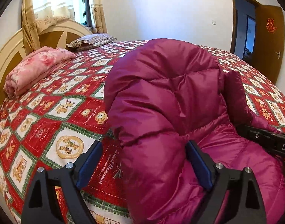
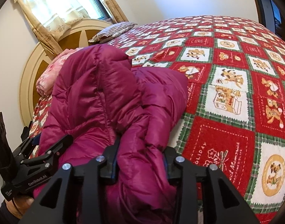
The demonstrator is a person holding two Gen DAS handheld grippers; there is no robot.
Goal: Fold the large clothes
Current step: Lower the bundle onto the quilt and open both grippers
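Left wrist view: magenta puffer jacket (image 1: 170, 97) lies bunched on the bed (image 1: 49, 115), filling centre and right of frame, one padded fold hanging down to bottom centre. Left claw (image 1: 144, 165) is released, jaws spread wide; the jacket fold sits between them, closer to the right-hand finger (image 1: 197, 165), and the left-hand pad is clear of the fabric w/ bedspread showing beside it. Folded pink blanket (image 1: 35, 71) at left near the headboard (image 1: 4, 56), striped pillow (image 1: 93, 40) at upper centre-left, curtain (image 1: 47, 5) at upper left, open wooden door (image 1: 269, 43) at upper right.

Right wrist view: same jacket (image 2: 108, 97) piled at centre-left on the red, white & green checked bedspread. Right claw (image 2: 140, 165) at bottom centre is partly parted w/ a thick roll of jacket between its fingers; fabric fills the gap and looks squeezed on both sides, so grasping the jacket. Left claw (image 2: 49, 145) shows at lower left, beside the jacket's edge.
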